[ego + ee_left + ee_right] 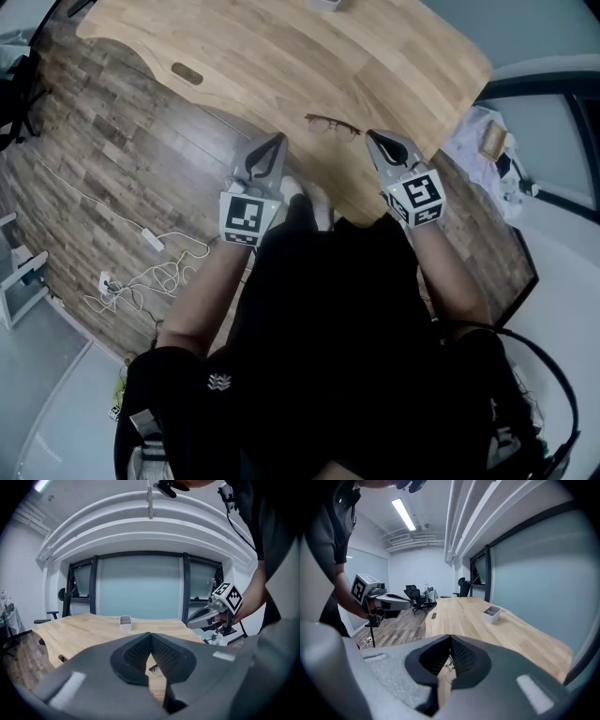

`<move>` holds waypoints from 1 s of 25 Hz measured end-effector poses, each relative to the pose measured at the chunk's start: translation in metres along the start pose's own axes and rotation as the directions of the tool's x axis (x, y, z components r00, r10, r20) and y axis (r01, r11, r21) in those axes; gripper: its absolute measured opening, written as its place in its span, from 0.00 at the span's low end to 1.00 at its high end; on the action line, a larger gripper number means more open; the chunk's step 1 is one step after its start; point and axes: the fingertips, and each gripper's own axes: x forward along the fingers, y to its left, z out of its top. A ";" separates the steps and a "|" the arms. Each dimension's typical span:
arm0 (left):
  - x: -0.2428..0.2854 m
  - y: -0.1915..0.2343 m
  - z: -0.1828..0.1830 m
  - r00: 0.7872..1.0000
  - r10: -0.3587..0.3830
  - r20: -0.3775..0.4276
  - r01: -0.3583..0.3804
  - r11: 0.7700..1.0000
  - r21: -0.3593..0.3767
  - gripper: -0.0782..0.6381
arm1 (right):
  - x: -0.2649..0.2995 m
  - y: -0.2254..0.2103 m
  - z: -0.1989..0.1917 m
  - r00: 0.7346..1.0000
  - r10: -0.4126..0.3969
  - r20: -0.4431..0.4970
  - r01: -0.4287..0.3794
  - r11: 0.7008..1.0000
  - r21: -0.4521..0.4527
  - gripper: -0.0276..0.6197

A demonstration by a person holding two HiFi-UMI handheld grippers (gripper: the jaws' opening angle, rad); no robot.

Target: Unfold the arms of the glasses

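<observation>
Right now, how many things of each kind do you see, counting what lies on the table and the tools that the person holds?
glasses: 1
white box: 1
tools: 2, the left tool and the right tool
Total: 4

The tabletop (281, 56) is pale honey wood with fine grain, and the floor (112, 159) is mottled brown-grey planks. The glasses (332, 125) have thin dark frames. The left gripper (278, 141) and right gripper (373, 137) are grey, their cubes carrying black-and-white squares. The person's top (328, 319) is black.
</observation>
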 end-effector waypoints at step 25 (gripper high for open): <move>0.051 0.027 -0.079 0.972 0.188 -0.137 -0.209 0.966 -0.153 0.12 | 0.144 0.022 -0.074 0.863 0.410 -0.294 -0.474 0.860 -0.192 0.11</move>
